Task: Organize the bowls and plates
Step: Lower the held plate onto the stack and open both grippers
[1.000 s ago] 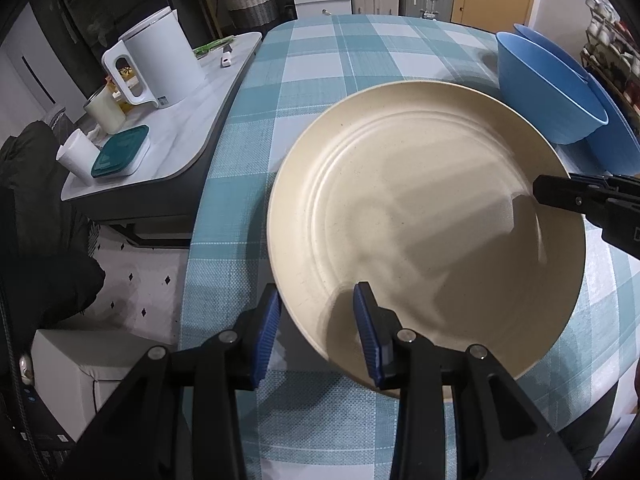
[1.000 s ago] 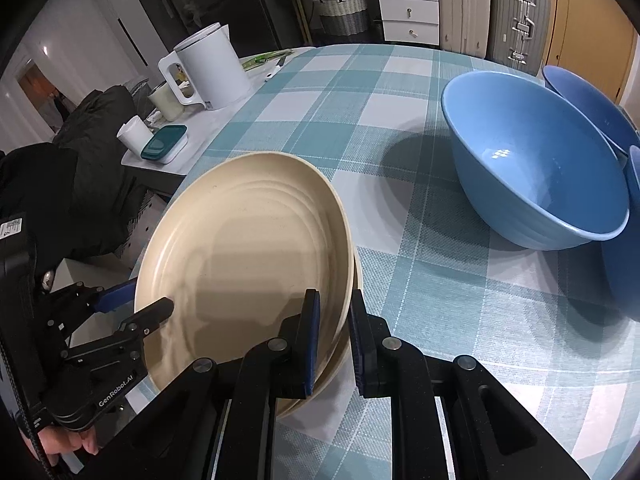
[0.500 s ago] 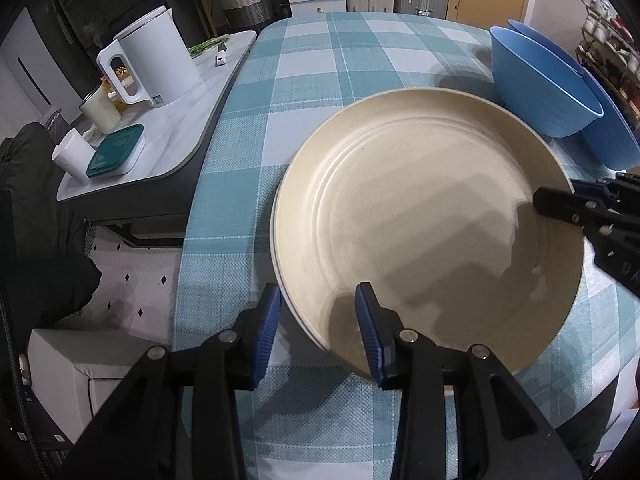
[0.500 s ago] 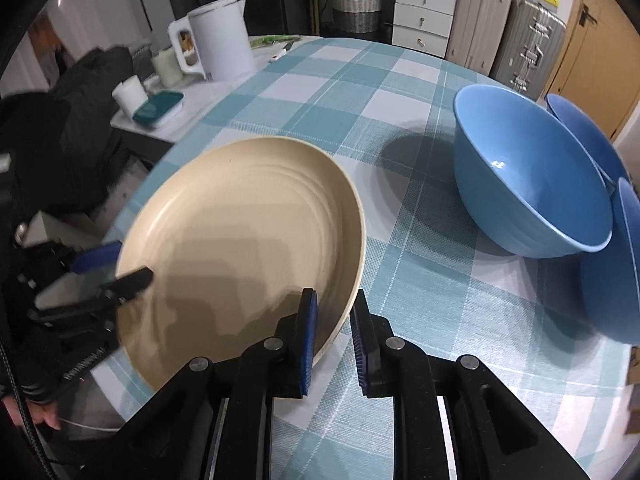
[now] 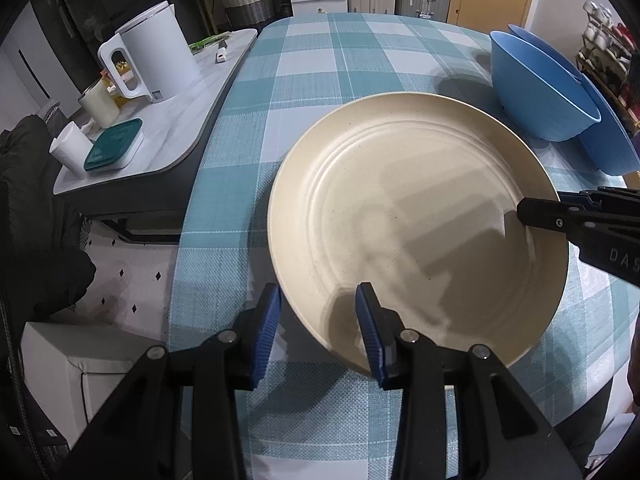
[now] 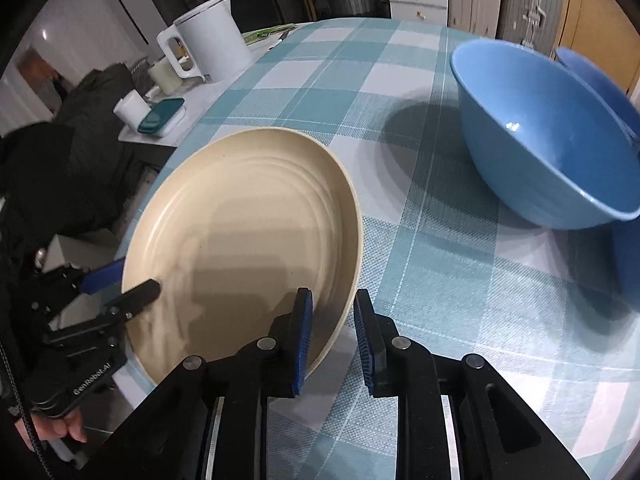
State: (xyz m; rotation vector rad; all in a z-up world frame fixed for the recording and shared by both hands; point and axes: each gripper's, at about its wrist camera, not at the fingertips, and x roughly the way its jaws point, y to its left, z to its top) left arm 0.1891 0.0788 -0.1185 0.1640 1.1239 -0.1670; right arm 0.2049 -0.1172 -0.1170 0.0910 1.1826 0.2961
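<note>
A cream plate (image 5: 416, 216) lies on the teal checked tablecloth; it also shows in the right wrist view (image 6: 244, 236). My left gripper (image 5: 318, 326) is open, its jaws astride the plate's near rim. My right gripper (image 6: 332, 336) is open, its jaws astride the plate's right rim without pinching it. A blue bowl (image 6: 540, 136) stands to the right, leaning on blue plates (image 5: 608, 132) behind it.
A side table (image 5: 192, 120) to the left carries a white kettle (image 5: 152, 52), cups and a teal-lidded box (image 5: 114, 150). The tablecloth (image 6: 460, 280) edge runs close by the plate's left side. Drawers and suitcases stand at the back.
The right gripper has opened and let go of the cream plate, which was lowered flat onto the stack or table. The left gripper stays open around the rim.
</note>
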